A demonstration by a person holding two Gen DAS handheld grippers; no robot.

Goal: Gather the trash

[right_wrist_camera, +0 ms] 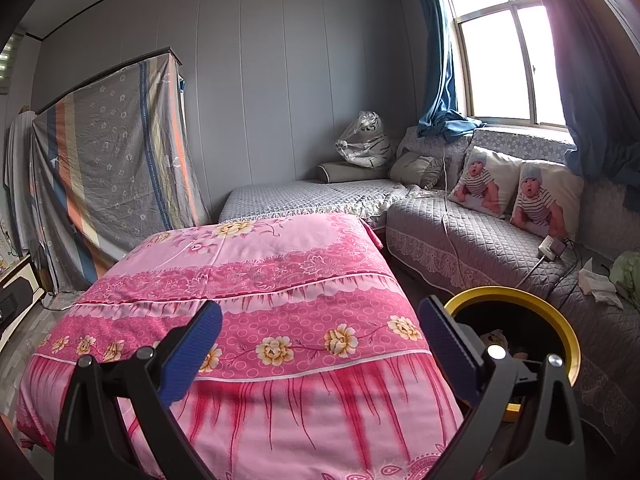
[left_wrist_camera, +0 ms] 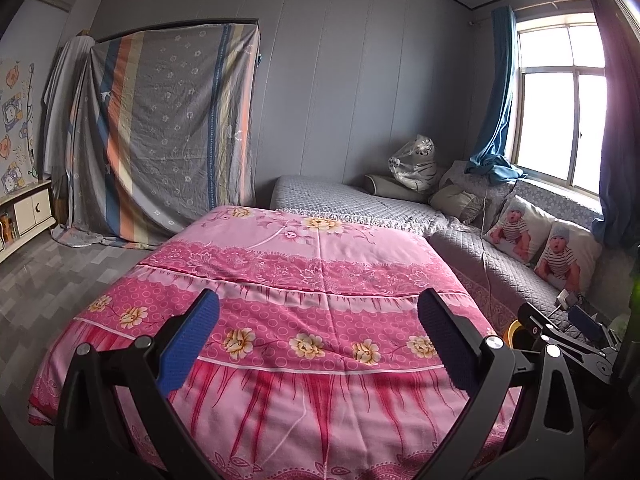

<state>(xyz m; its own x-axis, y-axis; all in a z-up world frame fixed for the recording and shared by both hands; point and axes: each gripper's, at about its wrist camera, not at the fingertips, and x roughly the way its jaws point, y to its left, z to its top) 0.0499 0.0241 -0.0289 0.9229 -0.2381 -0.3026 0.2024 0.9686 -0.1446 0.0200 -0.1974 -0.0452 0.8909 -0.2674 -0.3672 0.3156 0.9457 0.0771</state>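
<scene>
1. left wrist view: the left gripper [left_wrist_camera: 318, 340] hangs nearest, blue-padded fingers [left_wrist_camera: 190, 340] spread wide and holding nothing, over a pink floral cover [left_wrist_camera: 312, 264]. a grey sofa [left_wrist_camera: 492, 264] sits under the window [left_wrist_camera: 560, 96].
2. right wrist view: the right gripper [right_wrist_camera: 320, 344] is equally wide and empty. just right of it is a black, yellow-rimmed bin [right_wrist_camera: 560, 332]; crumpled white tissue [right_wrist_camera: 598, 282] lies on the sofa beyond.

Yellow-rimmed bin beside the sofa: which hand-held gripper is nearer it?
Right. The right hand-held gripper is open with its right finger overlapping the yellow-rimmed bin. The left hand-held gripper, also open, sits over the pink bedspread, farther left.
</scene>
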